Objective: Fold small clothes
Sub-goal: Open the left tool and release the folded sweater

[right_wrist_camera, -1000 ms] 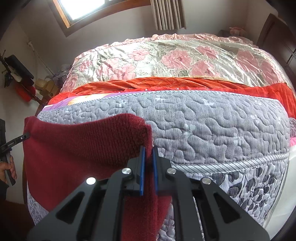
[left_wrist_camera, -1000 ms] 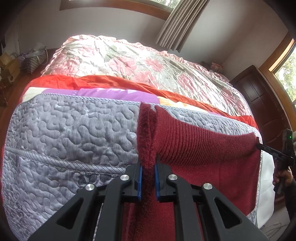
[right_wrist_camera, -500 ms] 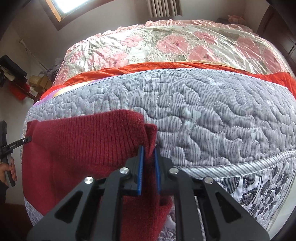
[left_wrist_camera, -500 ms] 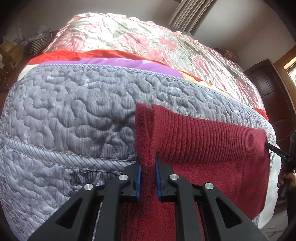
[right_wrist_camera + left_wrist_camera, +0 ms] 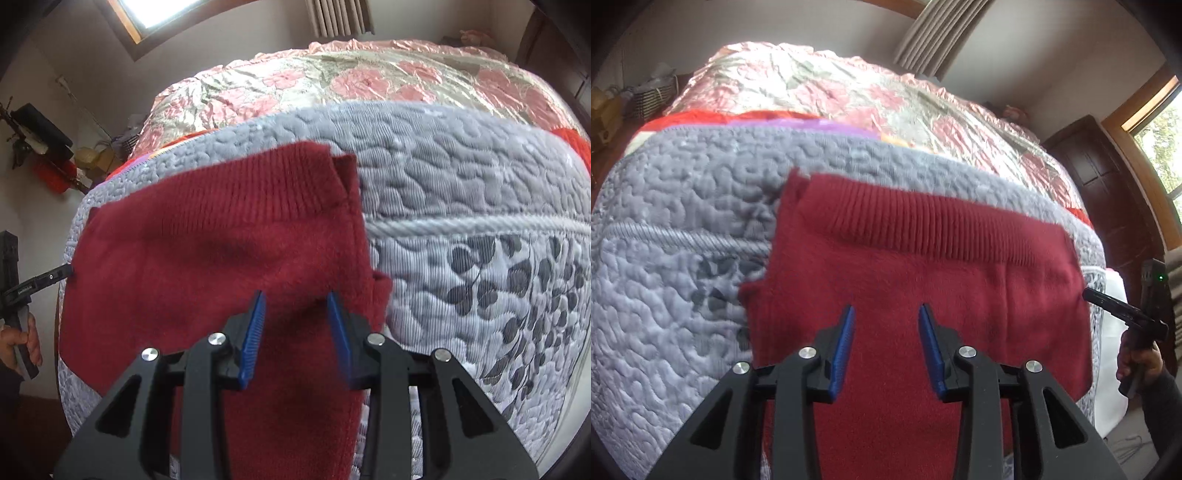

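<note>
Both my claws have just let go. Half a second ago each was pinched tight on an upper corner of the dark red knitted garment (image 5: 923, 266); now my left gripper (image 5: 886, 347) stands with its blue pads wide apart and nothing between them, and my right gripper (image 5: 297, 336) is spread the same way over the cloth. The garment has dropped from its held, bunched corners and lies on the grey quilted mattress (image 5: 683, 229), its ribbed band (image 5: 923, 225) farthest from me and its lower part running toward me, out of view beneath my fingers. I take this to mean the laying-out is done: the piece is placed and the folding proper is yet to come.

From the left camera I look along the fingers onto the middle of the cloth, left of its centre, the claw tilted downward just above it; I cannot tell whether the tips touch. The right claw hangs over the garment's right edge, likewise angled down. Each hand (image 5: 1137, 362) grips its handle off beside the mattress. The flowered bedspread (image 5: 369, 81) lies beyond.
</note>
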Tool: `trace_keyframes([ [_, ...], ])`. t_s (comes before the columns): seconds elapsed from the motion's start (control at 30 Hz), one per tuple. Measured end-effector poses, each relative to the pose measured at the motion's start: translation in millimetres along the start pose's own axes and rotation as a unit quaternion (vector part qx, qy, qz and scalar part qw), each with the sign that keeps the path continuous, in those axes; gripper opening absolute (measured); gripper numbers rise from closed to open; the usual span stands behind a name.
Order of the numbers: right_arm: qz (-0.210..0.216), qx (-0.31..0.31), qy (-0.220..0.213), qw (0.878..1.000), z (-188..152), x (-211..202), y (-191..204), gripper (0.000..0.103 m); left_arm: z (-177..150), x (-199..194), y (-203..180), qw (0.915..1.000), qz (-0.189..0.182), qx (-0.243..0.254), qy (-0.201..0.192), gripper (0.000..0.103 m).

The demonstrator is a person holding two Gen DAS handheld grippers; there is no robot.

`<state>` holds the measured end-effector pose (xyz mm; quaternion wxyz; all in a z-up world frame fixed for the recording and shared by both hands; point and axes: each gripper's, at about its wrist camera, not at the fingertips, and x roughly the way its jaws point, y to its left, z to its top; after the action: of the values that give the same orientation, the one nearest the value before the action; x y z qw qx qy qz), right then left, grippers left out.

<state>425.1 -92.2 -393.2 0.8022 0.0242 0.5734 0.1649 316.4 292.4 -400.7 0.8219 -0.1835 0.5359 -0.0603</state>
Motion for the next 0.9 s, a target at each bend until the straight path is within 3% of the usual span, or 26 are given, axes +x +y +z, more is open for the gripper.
trace_keyframes([
  [0.07,-0.008,0.017,0.008,1.0,-4.6,12.4,-13.4,0.021,-8.4,15.0,10.4,0.9997,0.008,-0.013,0.018,0.036],
  [0.17,0.002,0.036,0.012,0.999,-9.2,17.7,-22.2,0.018,-15.8,27.2,29.4,0.9988,0.016,-0.033,0.033,0.033],
  [0.27,0.009,0.031,0.001,0.999,-12.7,-3.5,-11.3,0.028,-20.1,18.0,34.3,0.9984,-0.002,-0.049,0.029,0.034],
  [0.47,0.021,0.009,-0.013,1.0,-64.4,-57.1,15.4,0.031,-51.7,-41.6,23.3,0.9981,-0.045,-0.042,-0.002,0.045],
  [0.67,0.007,0.031,0.052,0.998,-125.4,-23.4,6.4,0.029,-109.9,-24.2,42.1,0.9956,-0.025,-0.069,0.058,0.044],
  [0.83,-0.007,0.049,0.048,0.998,-133.8,-21.8,4.4,0.032,-111.7,-26.4,55.8,0.992,-0.056,-0.096,0.059,0.044],
  [0.9,-0.012,0.026,0.027,0.999,-132.5,-44.0,24.5,0.036,-104.4,-44.7,58.9,0.9913,-0.072,-0.096,0.054,0.056],
])
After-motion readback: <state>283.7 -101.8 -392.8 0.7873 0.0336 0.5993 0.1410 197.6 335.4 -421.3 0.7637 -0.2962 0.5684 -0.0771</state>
